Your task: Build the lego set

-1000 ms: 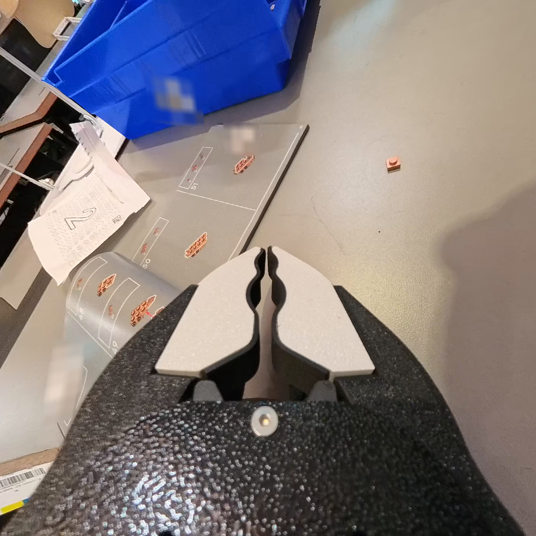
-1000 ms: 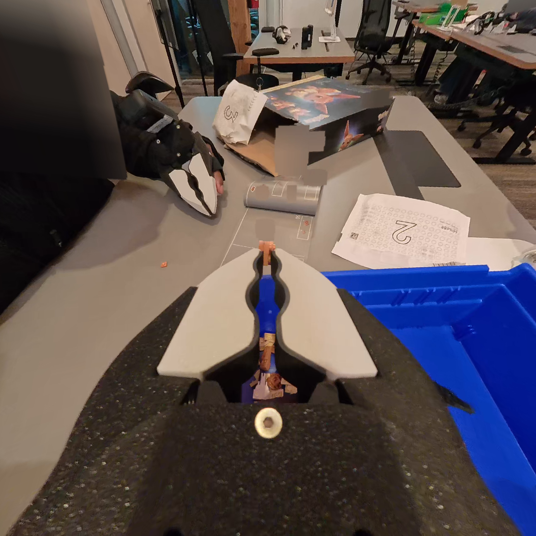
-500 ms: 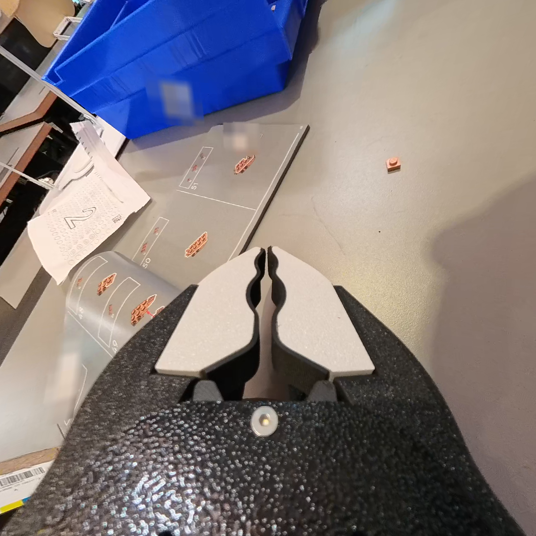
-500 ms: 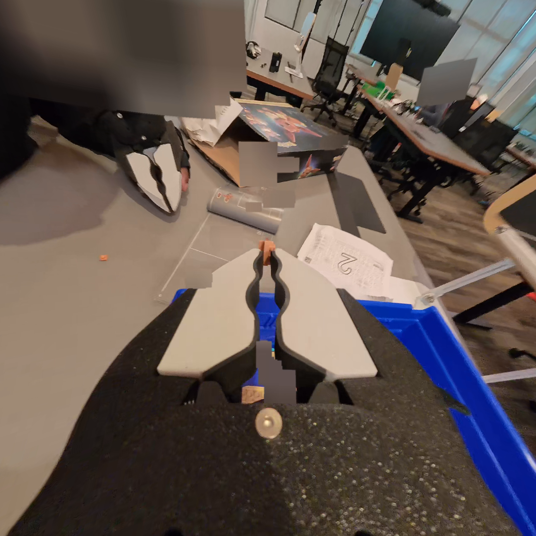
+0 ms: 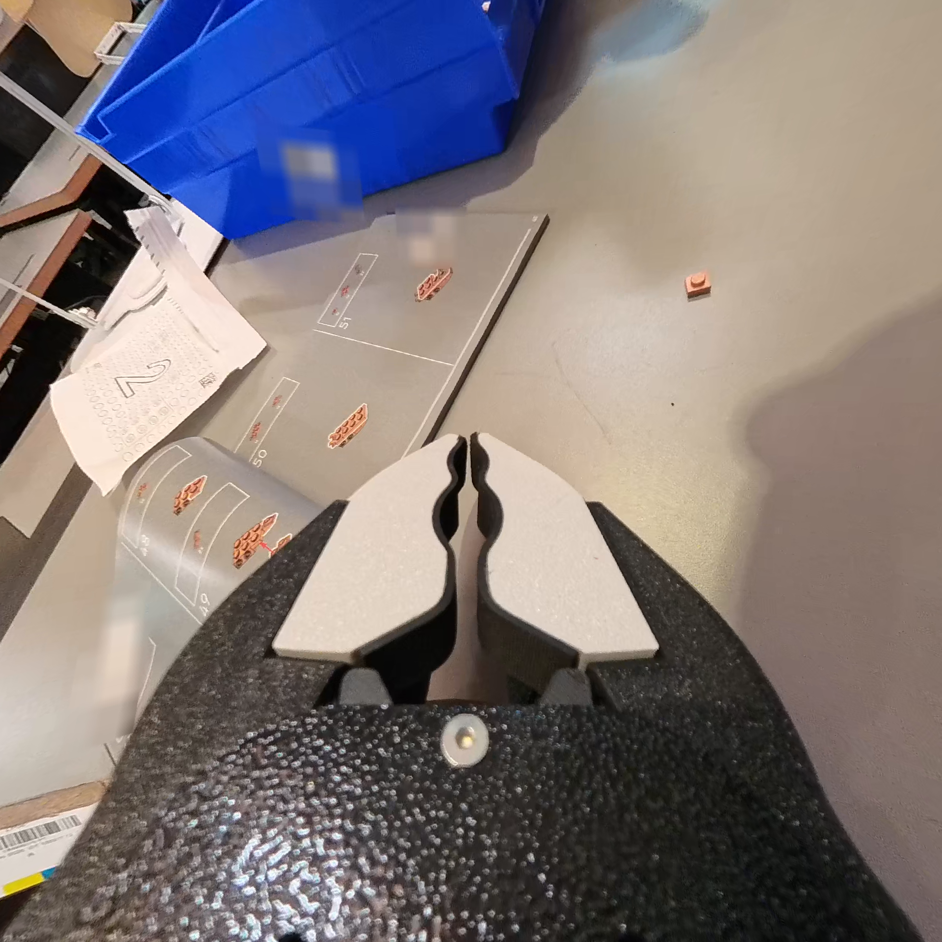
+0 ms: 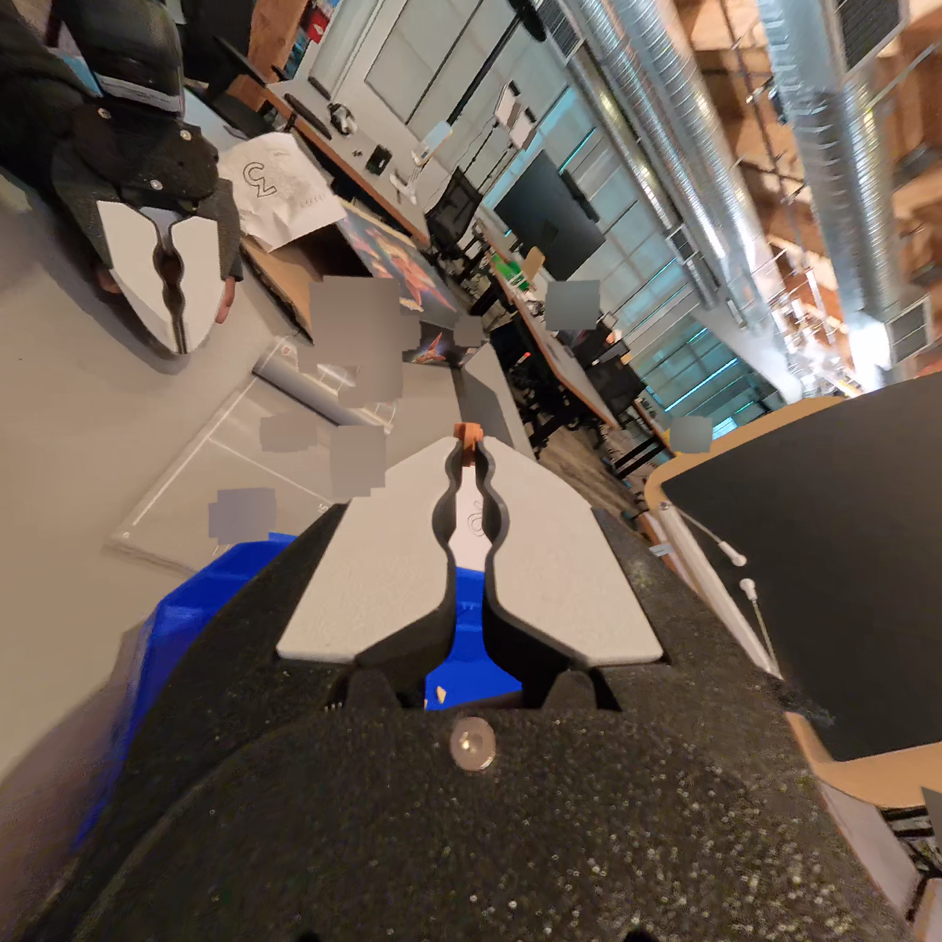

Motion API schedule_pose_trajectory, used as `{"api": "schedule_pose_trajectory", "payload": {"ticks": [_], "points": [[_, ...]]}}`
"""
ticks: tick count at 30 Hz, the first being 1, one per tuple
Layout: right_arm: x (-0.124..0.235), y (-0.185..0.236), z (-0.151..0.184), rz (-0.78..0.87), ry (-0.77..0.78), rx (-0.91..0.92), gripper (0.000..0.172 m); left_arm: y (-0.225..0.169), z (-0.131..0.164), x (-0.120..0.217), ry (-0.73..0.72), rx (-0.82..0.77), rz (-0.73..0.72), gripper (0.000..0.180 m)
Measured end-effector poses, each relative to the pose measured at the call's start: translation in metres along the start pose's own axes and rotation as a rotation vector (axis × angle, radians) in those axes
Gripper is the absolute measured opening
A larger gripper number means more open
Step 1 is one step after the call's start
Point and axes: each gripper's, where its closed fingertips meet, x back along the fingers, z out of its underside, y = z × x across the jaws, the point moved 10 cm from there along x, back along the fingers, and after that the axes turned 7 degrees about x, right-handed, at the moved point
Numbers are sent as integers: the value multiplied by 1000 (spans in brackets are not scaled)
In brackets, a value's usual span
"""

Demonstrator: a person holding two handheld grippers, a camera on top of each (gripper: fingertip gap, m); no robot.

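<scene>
Right tool (image 6: 468, 444) is clamped on a small orange brick (image 6: 467, 434), raised above the blue bin (image 6: 204, 586). Left tool (image 5: 469, 442) is closed, empty, over the table (image 5: 713, 178) beyond that bin, near a loose brick (image 5: 697, 283).

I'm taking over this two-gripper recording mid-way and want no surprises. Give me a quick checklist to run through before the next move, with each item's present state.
1. Right gripper grips the small orange brick piece at its fingertips: ok.
2. Left gripper shut with nothing between its fingers: ok.
3. Blue bin sits under the right gripper: ok.
4. Loose orange stud plate lies on the grey table, apart from the left gripper: ok.
5. Instruction booklet lies open beside the left gripper: ok.
6. How firmly the piece is seated: cannot tell.
</scene>
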Motion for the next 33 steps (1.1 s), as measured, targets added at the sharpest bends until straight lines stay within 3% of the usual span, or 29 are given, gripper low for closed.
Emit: {"api": "schedule_pose_trajectory", "payload": {"ticks": [10,33], "points": [[-1,9,-9,177,-24,153,4,0,0,0,3,1,0,1],[-12,22,-14,254,80,399,3,0,0,-1,5,-3,-1,1]]}}
